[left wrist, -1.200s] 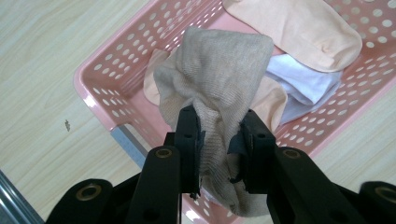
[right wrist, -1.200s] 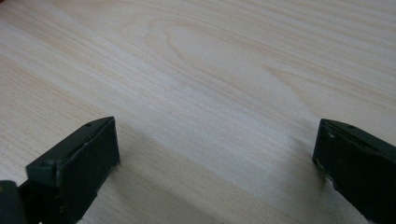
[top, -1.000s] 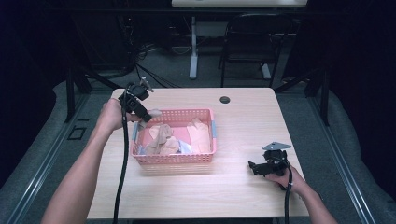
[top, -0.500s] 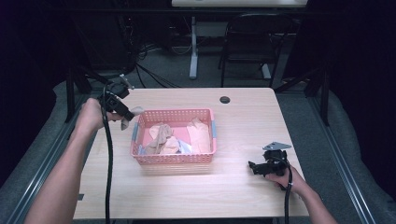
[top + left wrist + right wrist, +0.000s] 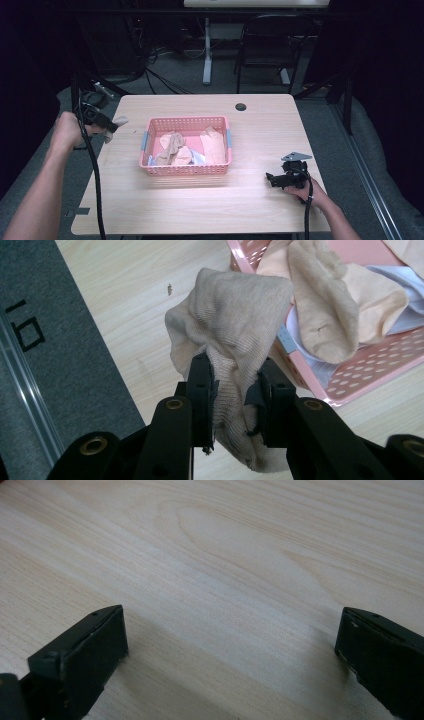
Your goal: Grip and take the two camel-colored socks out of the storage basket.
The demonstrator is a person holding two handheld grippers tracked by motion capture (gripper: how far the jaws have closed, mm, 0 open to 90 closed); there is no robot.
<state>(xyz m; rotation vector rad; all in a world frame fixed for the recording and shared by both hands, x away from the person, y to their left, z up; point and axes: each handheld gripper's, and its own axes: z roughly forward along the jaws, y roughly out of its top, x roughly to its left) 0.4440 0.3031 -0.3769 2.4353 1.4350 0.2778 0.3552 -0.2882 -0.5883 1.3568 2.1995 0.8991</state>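
My left gripper (image 5: 111,128) is shut on a beige sock (image 5: 235,335), holding it in the air over the table's left edge, left of the pink basket (image 5: 187,172). In the left gripper view the sock bunches between my left gripper (image 5: 234,390) jaws and hangs below them. The basket (image 5: 370,375) holds more beige socks (image 5: 175,147) and a white cloth (image 5: 405,295). My right gripper (image 5: 272,179) rests low on the table at the front right, pointing left. In the right gripper view my right gripper (image 5: 230,645) stands open over bare wood.
A wooden table (image 5: 200,205) carries the basket near its middle. A dark round hole (image 5: 241,106) sits near the far edge. Grey floor (image 5: 55,365) lies beyond the table's left edge. A chair (image 5: 267,45) and cables stand behind the table.
My left gripper has carried the sock leftward, from above the basket's left end out to the table's left edge. The right gripper has stayed where it was.
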